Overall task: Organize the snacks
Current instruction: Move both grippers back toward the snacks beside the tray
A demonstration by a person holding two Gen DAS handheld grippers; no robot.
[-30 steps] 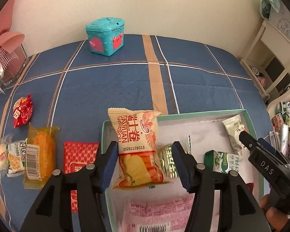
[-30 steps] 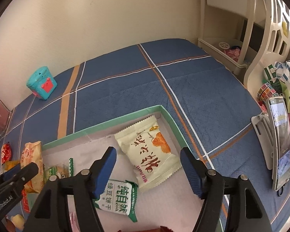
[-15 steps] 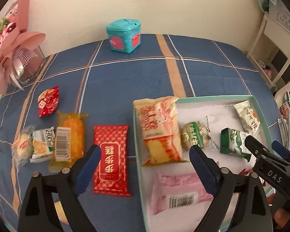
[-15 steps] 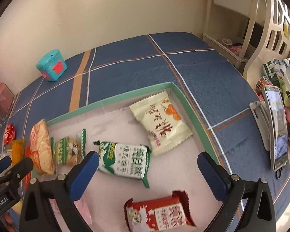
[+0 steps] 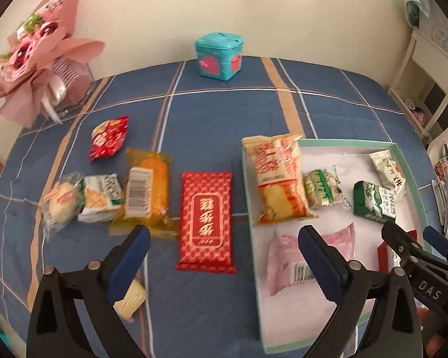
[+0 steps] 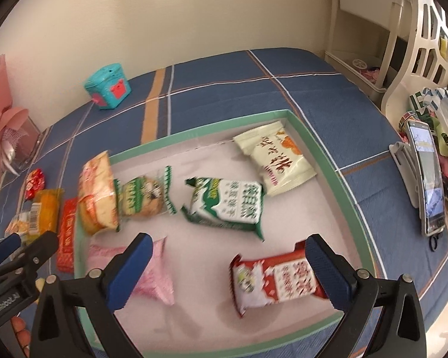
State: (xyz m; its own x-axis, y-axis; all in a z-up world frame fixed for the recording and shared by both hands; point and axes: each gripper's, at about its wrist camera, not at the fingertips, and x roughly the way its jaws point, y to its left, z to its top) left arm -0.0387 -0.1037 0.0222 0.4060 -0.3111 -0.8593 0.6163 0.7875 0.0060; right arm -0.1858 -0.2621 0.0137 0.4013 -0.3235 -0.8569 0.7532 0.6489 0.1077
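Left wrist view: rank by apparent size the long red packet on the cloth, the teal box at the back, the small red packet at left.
1. long red packet
2. teal box, though being farthest from the camera shrinks it
3. small red packet

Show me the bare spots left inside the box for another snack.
Free: the box floor along its near rim, between the pink packet and red-and-white packet; also the far strip behind the green packet. Crowded: the left end, around the orange bag.
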